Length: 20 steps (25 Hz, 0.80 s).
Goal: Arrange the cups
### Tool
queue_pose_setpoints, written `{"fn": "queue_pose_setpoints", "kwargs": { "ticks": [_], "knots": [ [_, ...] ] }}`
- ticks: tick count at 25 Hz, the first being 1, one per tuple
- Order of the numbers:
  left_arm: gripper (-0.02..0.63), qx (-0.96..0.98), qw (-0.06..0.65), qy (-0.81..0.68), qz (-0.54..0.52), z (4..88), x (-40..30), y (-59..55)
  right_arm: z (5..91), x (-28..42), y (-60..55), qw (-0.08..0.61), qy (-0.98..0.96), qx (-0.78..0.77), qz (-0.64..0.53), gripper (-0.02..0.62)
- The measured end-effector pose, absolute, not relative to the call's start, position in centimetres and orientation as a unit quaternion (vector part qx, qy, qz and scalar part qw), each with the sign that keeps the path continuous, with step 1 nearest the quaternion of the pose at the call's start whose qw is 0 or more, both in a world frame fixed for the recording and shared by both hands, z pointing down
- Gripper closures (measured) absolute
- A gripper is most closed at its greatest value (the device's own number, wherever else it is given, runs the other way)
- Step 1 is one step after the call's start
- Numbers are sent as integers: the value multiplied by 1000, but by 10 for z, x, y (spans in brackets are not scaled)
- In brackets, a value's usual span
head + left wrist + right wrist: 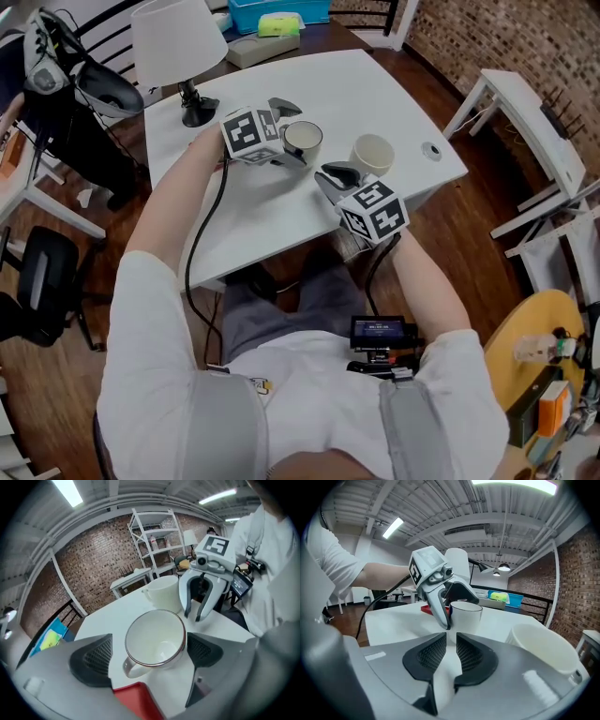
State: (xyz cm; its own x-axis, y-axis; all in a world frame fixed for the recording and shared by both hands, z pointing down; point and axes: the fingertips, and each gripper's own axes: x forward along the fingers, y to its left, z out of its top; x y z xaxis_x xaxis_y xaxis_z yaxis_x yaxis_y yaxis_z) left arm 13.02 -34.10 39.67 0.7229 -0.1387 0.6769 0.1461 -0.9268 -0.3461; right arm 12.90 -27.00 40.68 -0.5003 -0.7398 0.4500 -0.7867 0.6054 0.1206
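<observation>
Two cups stand on the white table [253, 211]. A red-rimmed cup [304, 139] [154, 637] [465, 613] sits between the wide-apart jaws of my left gripper [289, 133] [147, 651] [440, 602]. Its handle points back toward that gripper, and the pads stand clear of its sides. A plain cream cup [372, 155] [164, 592] [543, 648] stands just to the right. My right gripper [333, 176] [451, 641] [201, 606] hovers low, in front of and between the two cups. Its jaws are almost together, with only a thin slit and nothing in it.
A white table lamp [178, 47] stands at the table's far left, with a grey box [262, 47] and a blue bin [277, 14] behind it. A small round disc [430, 149] lies near the right edge. A black chair [42, 286] is left, a white rack [534, 131] right.
</observation>
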Motion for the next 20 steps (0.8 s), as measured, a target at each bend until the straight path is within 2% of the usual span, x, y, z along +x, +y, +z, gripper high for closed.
{"fn": "queue_pose_setpoints", "kwargs": {
  "ticks": [2, 5, 10, 15, 20],
  "knots": [
    [108, -909, 178, -23, -376, 396, 132, -342, 407, 127, -273, 239, -864, 440, 49, 528],
    [183, -905, 164, -56, -389, 410, 134, -337, 409, 123, -278, 236, -862, 444, 62, 526],
    [186, -916, 143, -31, -374, 411, 135, -332, 406, 119, -286, 226, -857, 455, 84, 508],
    [186, -916, 128, 29, -379, 410, 114, -325, 405, 110, -280, 222, -868, 438, 74, 460],
    [186, -917, 121, 60, -375, 407, 79, -296, 405, 81, -257, 201, -907, 369, 35, 477]
  ]
}}
